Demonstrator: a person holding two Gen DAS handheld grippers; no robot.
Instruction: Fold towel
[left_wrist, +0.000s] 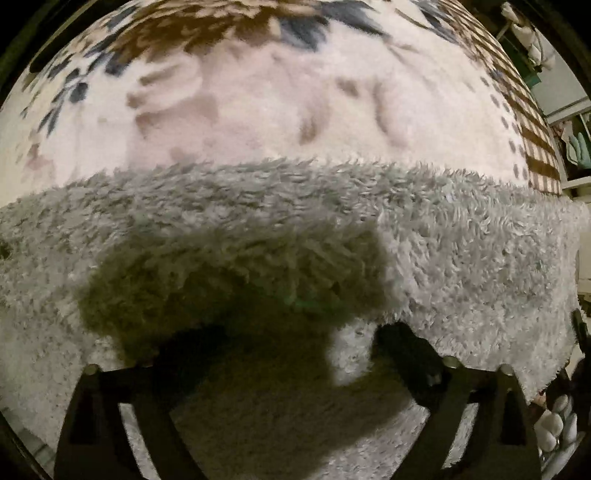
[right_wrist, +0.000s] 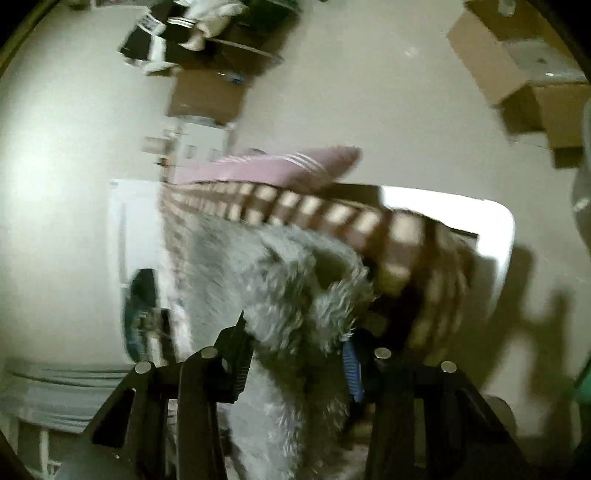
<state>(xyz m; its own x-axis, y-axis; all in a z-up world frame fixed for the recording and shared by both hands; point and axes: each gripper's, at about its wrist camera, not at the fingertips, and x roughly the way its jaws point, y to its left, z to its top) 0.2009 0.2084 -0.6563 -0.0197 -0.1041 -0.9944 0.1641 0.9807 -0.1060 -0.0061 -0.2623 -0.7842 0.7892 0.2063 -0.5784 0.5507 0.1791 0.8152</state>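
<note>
Hovering low over the shaggy grey towel (left_wrist: 258, 236), the left gripper (left_wrist: 280, 354) points across it toward the flower-patterned blanket (left_wrist: 258, 96), jaws spread wide and nothing between them, its shadow dark on the pile. The towel lies flat on that blanket, its far edge running straight across the view. The right gripper (right_wrist: 295, 354) tilts downward at the bed's checkered edge (right_wrist: 332, 214), jaws pinching a bunched fold of towel (right_wrist: 295, 295); pink pillow (right_wrist: 273, 166) beyond.
</note>
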